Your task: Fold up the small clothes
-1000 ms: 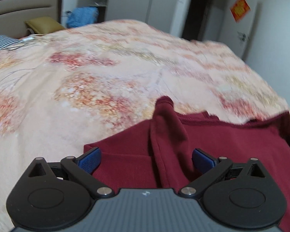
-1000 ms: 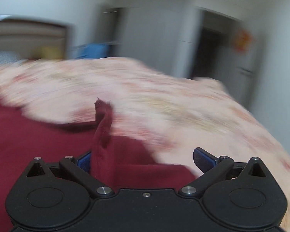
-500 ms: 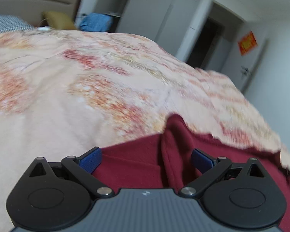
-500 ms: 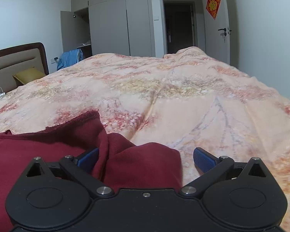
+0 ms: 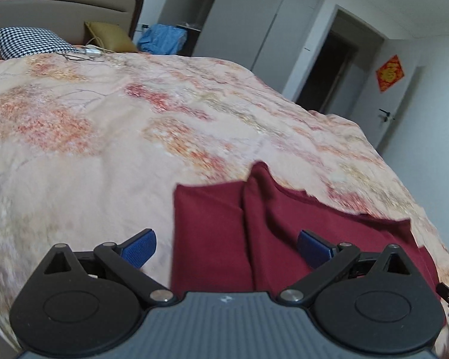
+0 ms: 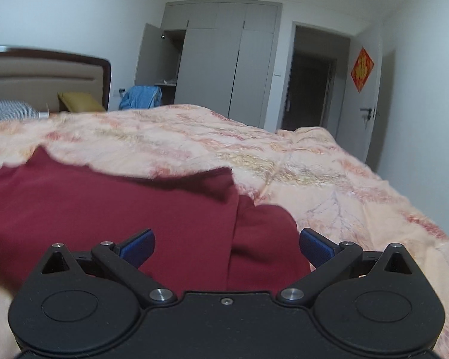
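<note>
**Dark red garment spread on the bed, both grippers over it with jaws wide**

So the biggest thing here is the bed (image 5: 104, 137), covered in a peach quilt with a reddish floral print that fills most of both views. Behind it there's a grey wardrobe (image 6: 224, 59) with one door swung open, plus a padded headboard (image 6: 39, 71) at the far left.

On the near side of the quilt lies the dark red garment (image 5: 212, 227), spread out but not flat. In the left wrist view a fold of it stands up as a ridge running away from the camera, and in the right wrist view one layer overlaps another with a rounded lump at its right edge (image 6: 263, 233).

Up by the headboard sit a checked pillow (image 5: 30, 42), a mustard cushion (image 5: 107, 36) and a bundle of blue cloth (image 5: 161, 39).

The left gripper (image 5: 227, 246) is over the garment's left edge, jaws wide, nothing pinched. The right gripper (image 6: 227, 243) is the same deal: jaws spread wide, cloth between but not clamped.
</note>
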A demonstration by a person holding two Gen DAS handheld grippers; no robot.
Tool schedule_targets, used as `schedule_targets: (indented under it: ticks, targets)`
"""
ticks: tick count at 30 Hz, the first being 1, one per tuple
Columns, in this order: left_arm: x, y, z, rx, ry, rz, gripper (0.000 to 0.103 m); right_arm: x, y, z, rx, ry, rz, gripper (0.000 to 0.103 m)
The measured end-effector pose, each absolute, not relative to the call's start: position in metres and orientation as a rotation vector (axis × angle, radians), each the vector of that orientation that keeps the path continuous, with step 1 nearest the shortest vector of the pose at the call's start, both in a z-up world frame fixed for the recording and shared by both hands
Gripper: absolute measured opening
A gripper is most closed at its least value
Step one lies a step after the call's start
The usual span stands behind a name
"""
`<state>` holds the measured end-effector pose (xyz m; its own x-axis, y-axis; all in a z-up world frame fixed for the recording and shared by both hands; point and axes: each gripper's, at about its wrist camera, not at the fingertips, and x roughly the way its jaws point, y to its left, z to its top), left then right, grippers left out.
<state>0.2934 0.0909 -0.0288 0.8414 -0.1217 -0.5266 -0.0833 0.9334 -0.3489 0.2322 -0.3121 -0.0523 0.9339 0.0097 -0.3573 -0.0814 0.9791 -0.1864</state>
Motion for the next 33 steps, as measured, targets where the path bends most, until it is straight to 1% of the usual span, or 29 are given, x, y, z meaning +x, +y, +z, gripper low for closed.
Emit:
schedule_targets:
  ticks: [4, 7, 9, 15, 20, 25, 33]
  targets:
    - [0.270, 0.077, -0.051, -0.397, 0.594, -0.008, 0.103, 0.214, -0.322, -0.080, -0.222, 0.418, -0.101, 0.102]
    - [0.255, 0.087, -0.075, -0.506, 0.629, 0.083, 0.103, 0.197, -0.346, -0.094, -0.088, 0.420, -0.111, 0.102]
    - [0.242, 0.095, -0.083, -0.554, 0.607, 0.097, 0.103, 0.186, -0.357, -0.095, -0.010, 0.422, -0.093, 0.102]
    - [0.214, 0.097, -0.082, -0.592, 0.601, 0.150, 0.103, 0.159, -0.352, -0.091, -0.029, 0.403, -0.126, 0.102]
    - [0.195, 0.090, -0.076, -0.599, 0.622, 0.193, 0.103, 0.139, -0.350, -0.083, 0.013, 0.388, -0.114, 0.103]
    - [0.185, 0.081, -0.074, -0.562, 0.631, 0.178, 0.103, 0.139, -0.339, -0.074, 0.016, 0.373, -0.094, 0.103]
    - [0.181, 0.066, -0.074, -0.534, 0.658, 0.154, 0.103, 0.142, -0.309, -0.080, 0.061, 0.407, 0.037, 0.103]
